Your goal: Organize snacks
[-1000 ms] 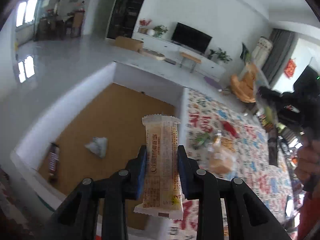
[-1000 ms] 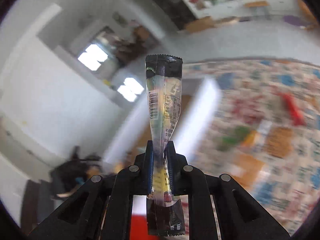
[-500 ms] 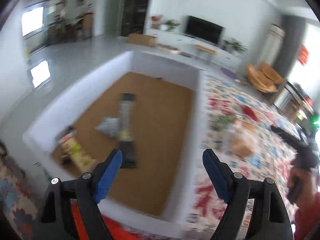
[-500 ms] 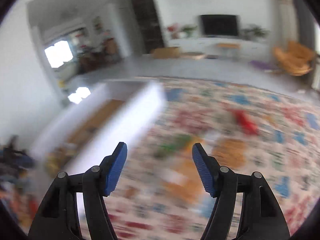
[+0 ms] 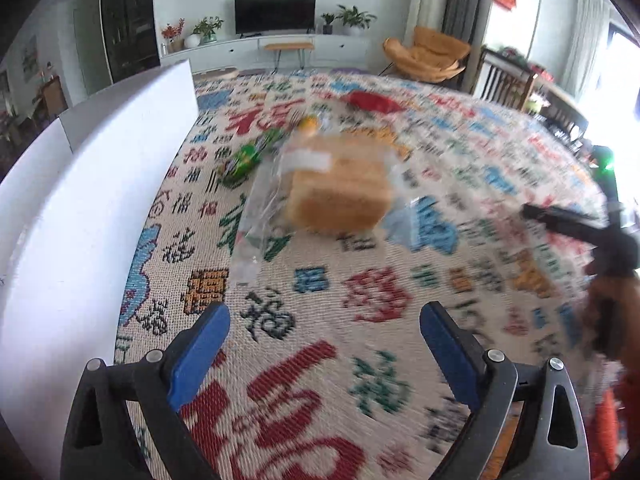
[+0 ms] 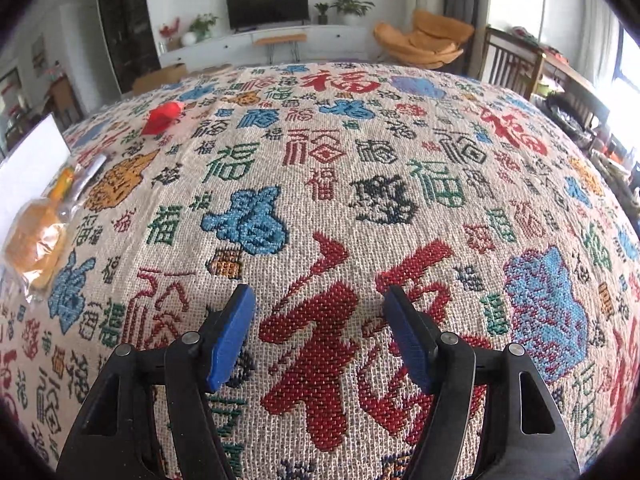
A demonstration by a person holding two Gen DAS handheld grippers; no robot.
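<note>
Left wrist view: the left gripper (image 5: 324, 354) is empty, its jaws opening wide over the patterned cloth (image 5: 460, 152). A bagged bread loaf (image 5: 340, 192), a green packet (image 5: 248, 156) and a red packet (image 5: 372, 102) lie loose beside the white box (image 5: 80, 200).
Right wrist view: the right gripper (image 6: 320, 334) is empty too, jaws opening above bare cloth.
Progress: at least three snacks left to gather, I'd judge.

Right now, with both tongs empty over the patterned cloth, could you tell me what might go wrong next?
1. The bagged bread is soft and in loose clear wrap; the opening left tongs may squash it or catch only plastic.
2. The green packet lies close beside it and could be dragged along.
3. The right tongs, also opening, face bare cloth; the snacks sit far to their left.
</note>
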